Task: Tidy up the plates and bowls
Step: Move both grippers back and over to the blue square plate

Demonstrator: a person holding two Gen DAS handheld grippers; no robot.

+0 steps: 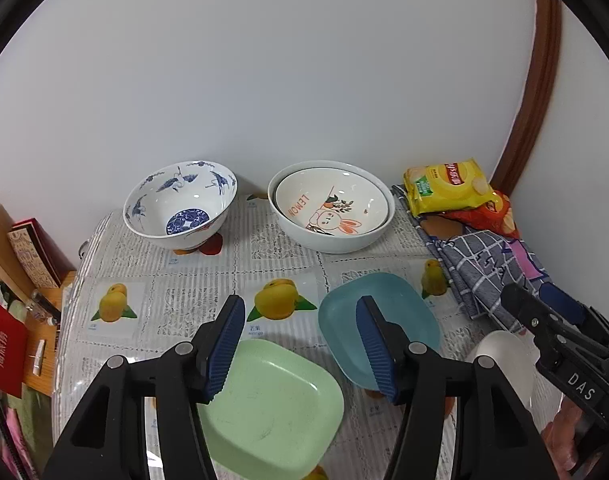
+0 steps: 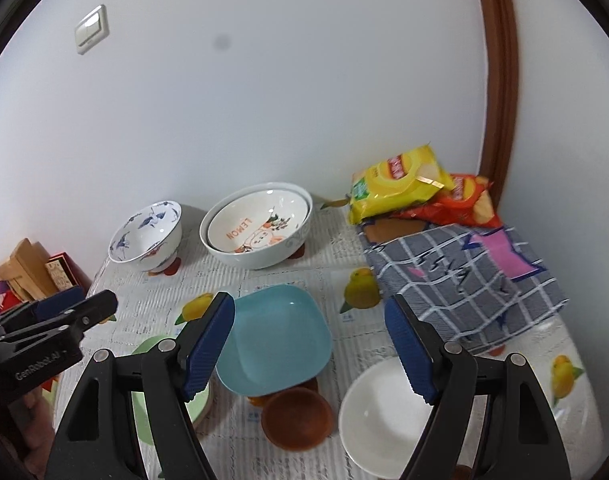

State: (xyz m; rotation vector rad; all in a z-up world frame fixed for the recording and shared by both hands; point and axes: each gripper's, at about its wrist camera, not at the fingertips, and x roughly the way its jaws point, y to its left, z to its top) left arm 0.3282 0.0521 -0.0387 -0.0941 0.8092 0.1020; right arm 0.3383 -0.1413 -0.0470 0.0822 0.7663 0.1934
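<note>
- The left gripper was held over the table with its fingers spread and nothing pinched between them; the green plate was seen below, at about 6 o'clock in the left wrist view.
- The blue plate was laid just beside the green one, at roughly 4 o'clock.
- The right gripper was also kept spread wide, nothing gripped. The white bowl was found under its right finger at 5 o'clock in the right wrist view, with a small brown dish just beside it, tucked against the blue plate's near edge.
- At 12 o'clock by the wall, a crane-patterned bowl and a lemon bowl nested in a bigger white one were parked.
- Snack bags and a checked cloth were piled at 2 o'clock.
</note>
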